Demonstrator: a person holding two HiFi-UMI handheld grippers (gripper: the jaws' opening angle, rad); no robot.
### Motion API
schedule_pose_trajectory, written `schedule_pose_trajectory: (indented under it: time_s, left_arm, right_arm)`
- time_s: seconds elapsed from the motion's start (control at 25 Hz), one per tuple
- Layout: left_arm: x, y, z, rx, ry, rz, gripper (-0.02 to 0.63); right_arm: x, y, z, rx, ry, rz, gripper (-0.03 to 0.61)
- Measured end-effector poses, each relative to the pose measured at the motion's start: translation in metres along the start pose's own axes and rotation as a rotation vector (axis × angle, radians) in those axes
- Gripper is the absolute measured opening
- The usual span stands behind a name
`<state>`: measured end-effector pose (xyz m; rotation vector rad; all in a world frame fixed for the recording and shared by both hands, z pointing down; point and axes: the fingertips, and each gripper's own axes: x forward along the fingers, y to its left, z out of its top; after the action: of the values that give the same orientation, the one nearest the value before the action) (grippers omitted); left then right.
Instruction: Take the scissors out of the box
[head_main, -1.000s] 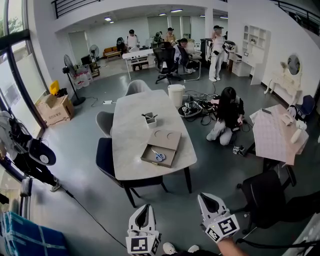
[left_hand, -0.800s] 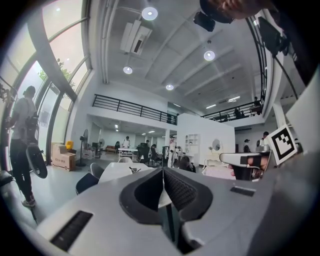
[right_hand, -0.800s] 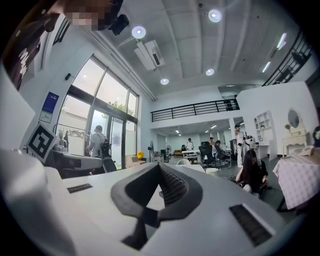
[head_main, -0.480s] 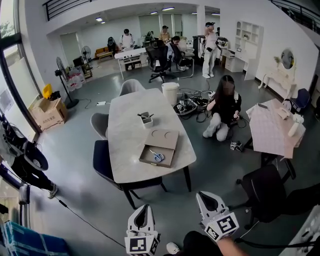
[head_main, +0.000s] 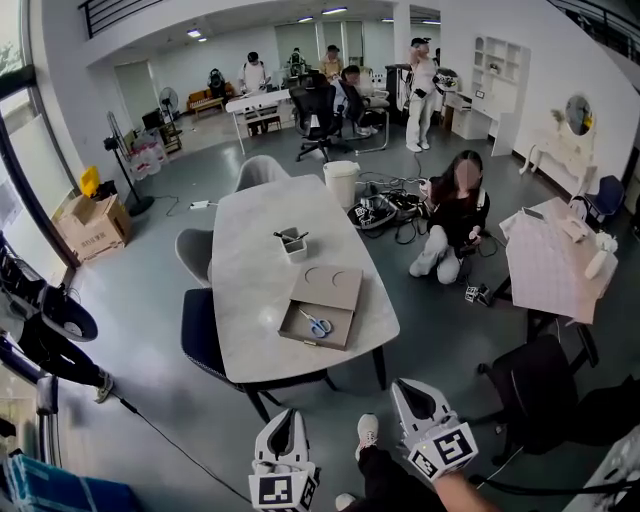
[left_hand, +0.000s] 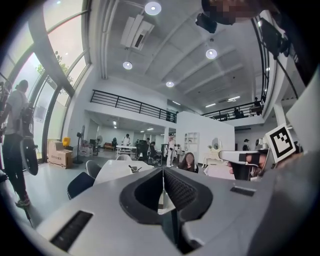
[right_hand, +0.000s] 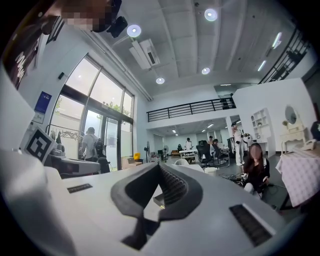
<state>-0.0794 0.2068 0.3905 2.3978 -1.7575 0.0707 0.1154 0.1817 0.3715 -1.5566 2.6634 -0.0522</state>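
- The long pale table (head_main: 258, 230) lies at twelve o'clock from us in the head view, well apart from both tongs.
- A dark chair (head_main: 198, 325) stands at the table's nine o'clock edge, near the end closest to us.
- A person (head_main: 455, 215) sits on the floor at three o'clock of the table, beside a heap of cables.
- The flat brown box (head_main: 332, 283) lies open on the tabletop, toward its five o'clock corner.
- We hold the left tongs (head_main: 288, 418) at six o'clock in the head view. Their jaws are pressed fully together and grip nothing.
- We hold the right tongs (head_main: 410, 395) at three o'clock of the left ones. Their jaws are also closed tight and empty.
- A small grey cup (head_main: 293, 243) stands at eleven o'clock of the box, with dark sticks poking out.
- The scissors (head_main: 319, 325), blue-handled, lie inside the box's near half, untouched.
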Motion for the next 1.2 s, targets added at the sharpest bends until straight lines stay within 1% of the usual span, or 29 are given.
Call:
schedule_pose_trajectory:
  time_s: [0.12,0.32,0.52,0.72,1.0,1.2]
  left_arm:
    - [0.029,0.009,-0.005,0.005,0.006,-0.006,0.017]
    - [0.080,0.031,-0.001,0.008,0.021,0.015,0.017]
    - [0.130,0.052,0.017,-0.002,0.027,0.043,0.017]
    - [0.182,0.068,0.027,-0.010,0.030,0.076,0.017]
    - [0.246,0.084,0.040,-0.009,0.040,0.118,0.017]
    - [0.283,0.087,0.054,-0.009,0.018,0.143,0.017]
  right_arm:
    - [0.030,-0.015,-0.005,-0.004,0.000,0.013,-0.005]
    - [0.084,-0.044,-0.013,-0.002,0.020,0.026,-0.005]
    - [0.140,-0.072,-0.003,-0.006,0.019,0.054,-0.005]
    - [0.191,-0.100,0.001,-0.012,0.024,0.092,-0.005]
    - [0.252,-0.138,0.000,-0.004,0.044,0.134,-0.005]
    - [0.284,-0.162,0.004,0.000,0.044,0.169,-0.005]
